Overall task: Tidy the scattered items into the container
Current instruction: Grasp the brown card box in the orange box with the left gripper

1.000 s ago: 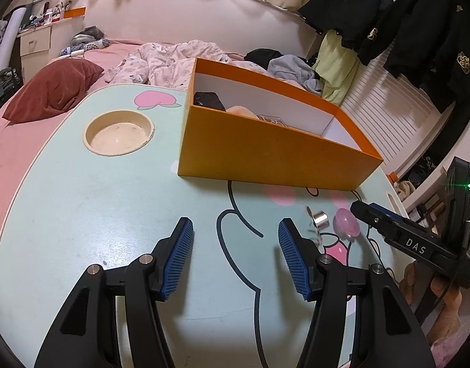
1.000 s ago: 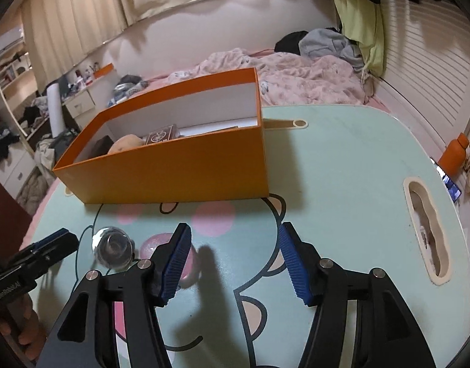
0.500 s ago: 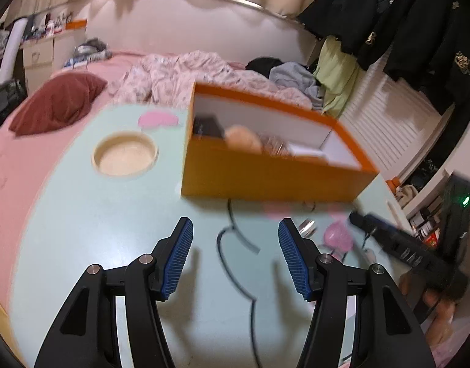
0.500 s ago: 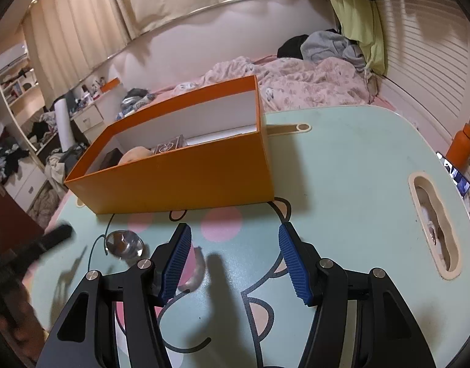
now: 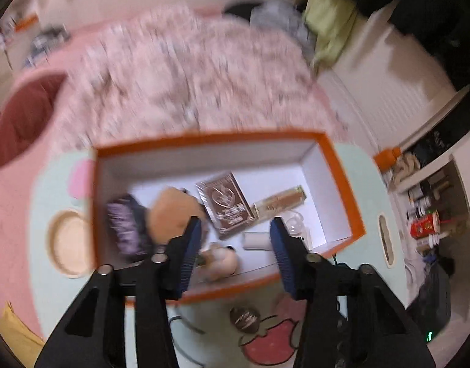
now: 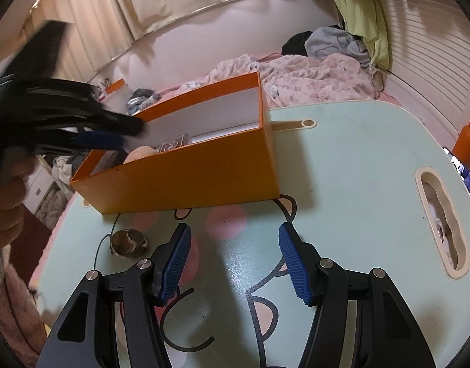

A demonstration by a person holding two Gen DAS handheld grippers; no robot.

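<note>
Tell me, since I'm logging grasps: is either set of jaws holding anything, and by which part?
Nothing is held. The left gripper hangs over the orange box, its jaws closing on empty air; the right gripper is open above the table.

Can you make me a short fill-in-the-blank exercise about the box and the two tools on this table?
1. The box on the table is coloured ____.
2. The left tool hangs above the ____, its jaws closing with nothing between them.
3. The right tool holds ____.
4. The small round shiny thing lies on the table ____ the box.

Missing words: orange; box; nothing; outside
</note>
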